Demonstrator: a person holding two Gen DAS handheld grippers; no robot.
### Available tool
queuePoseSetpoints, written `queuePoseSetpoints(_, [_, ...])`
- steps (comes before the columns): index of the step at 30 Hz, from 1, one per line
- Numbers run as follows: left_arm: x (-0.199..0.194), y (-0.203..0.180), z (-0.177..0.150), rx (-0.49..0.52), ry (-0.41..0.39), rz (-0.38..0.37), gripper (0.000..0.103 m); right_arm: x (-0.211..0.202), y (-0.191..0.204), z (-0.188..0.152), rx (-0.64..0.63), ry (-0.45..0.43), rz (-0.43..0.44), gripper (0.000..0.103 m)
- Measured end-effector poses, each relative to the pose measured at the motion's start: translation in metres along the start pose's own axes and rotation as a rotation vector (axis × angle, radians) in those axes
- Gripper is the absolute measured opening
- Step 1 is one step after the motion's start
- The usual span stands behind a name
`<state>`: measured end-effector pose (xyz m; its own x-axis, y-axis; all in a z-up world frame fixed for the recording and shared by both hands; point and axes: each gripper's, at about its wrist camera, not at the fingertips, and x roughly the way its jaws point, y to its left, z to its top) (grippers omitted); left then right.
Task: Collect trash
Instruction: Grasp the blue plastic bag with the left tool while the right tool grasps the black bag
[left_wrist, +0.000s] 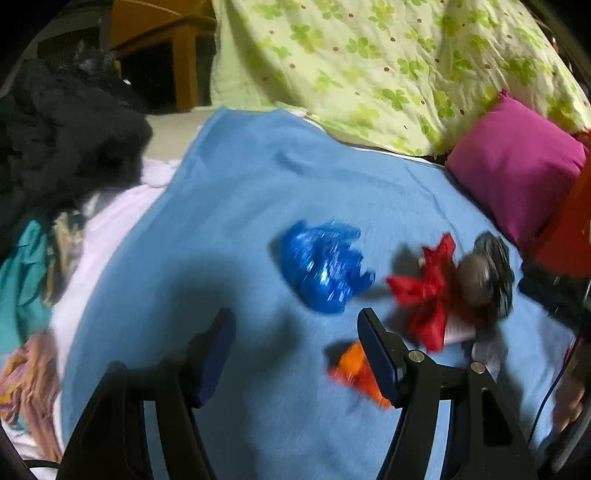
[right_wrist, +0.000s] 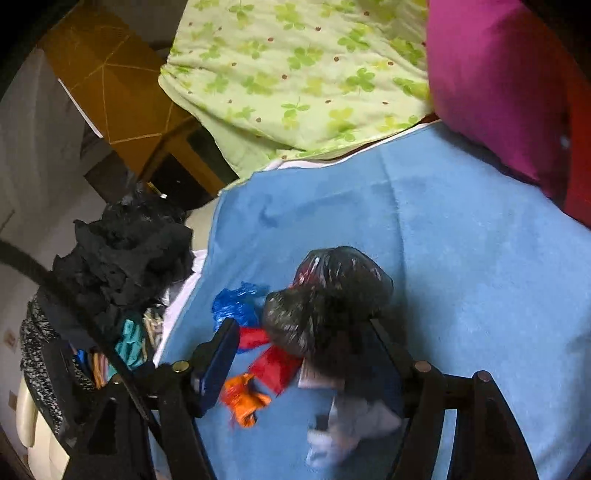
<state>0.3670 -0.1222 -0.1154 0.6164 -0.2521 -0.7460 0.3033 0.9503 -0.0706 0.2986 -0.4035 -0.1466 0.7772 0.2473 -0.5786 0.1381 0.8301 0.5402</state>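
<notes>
Trash lies on a blue blanket (left_wrist: 229, 199): a crumpled blue wrapper (left_wrist: 325, 266), a red wrapper (left_wrist: 424, 291), an orange wrapper (left_wrist: 351, 369) and a knotted black bag (left_wrist: 491, 273). My left gripper (left_wrist: 295, 328) hovers open just short of the blue wrapper, and its right finger hides part of the orange one. In the right wrist view the black bag (right_wrist: 325, 295) sits between the tips of my right gripper (right_wrist: 304, 341), with a gap showing at the left finger. The blue wrapper (right_wrist: 234, 304), red wrapper (right_wrist: 273, 365), orange wrapper (right_wrist: 243, 398) and a white scrap (right_wrist: 347, 424) lie around it.
A magenta pillow (left_wrist: 517, 166) and a green clover quilt (left_wrist: 369, 66) border the blanket at the back and right. A heap of black clothes (left_wrist: 62, 140) and coloured garments (left_wrist: 26, 288) crowd the left edge. Wooden furniture (right_wrist: 118, 88) stands behind.
</notes>
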Motion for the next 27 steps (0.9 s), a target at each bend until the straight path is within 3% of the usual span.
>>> queuePoseSetpoints(8, [0.075, -0.012, 0.034, -0.083, 0.139, -0.030, 0.070, 0.049, -0.013, 0.007, 0.013, 0.097, -0.025, 0.072])
queuePoseSetpoints(10, [0.093, -0.017, 0.035, -0.090, 0.181, -0.027, 0.070, 0.050, -0.014, 0.007, 0.008, 0.108, -0.013, 0.049])
queuePoseSetpoints(11, [0.098, -0.017, 0.033, -0.104, 0.192, -0.024, 0.070, 0.051, -0.014, 0.007, 0.014, 0.122, -0.002, 0.043])
queuePoseSetpoints(12, [0.104, -0.017, 0.031, -0.128, 0.206, -0.037, 0.066, 0.051, -0.018, 0.007, 0.035, 0.134, 0.016, 0.039])
queuePoseSetpoints(13, [0.107, -0.017, 0.029, -0.148, 0.214, -0.061, 0.051, 0.049, -0.021, 0.008, 0.050, 0.134, 0.024, 0.037])
queuePoseSetpoints(14, [0.108, -0.017, 0.028, -0.156, 0.220, -0.067, 0.048, 0.048, -0.022, 0.008, 0.056, 0.134, 0.030, 0.036])
queuePoseSetpoints(20, [0.069, -0.020, 0.016, -0.132, 0.157, -0.032, 0.043, 0.027, -0.023, 0.009, 0.095, 0.115, 0.077, 0.033])
queuePoseSetpoints(27, [-0.017, -0.030, -0.001, -0.046, 0.019, 0.005, 0.043, -0.041, -0.015, 0.005, 0.083, -0.029, 0.142, 0.033])
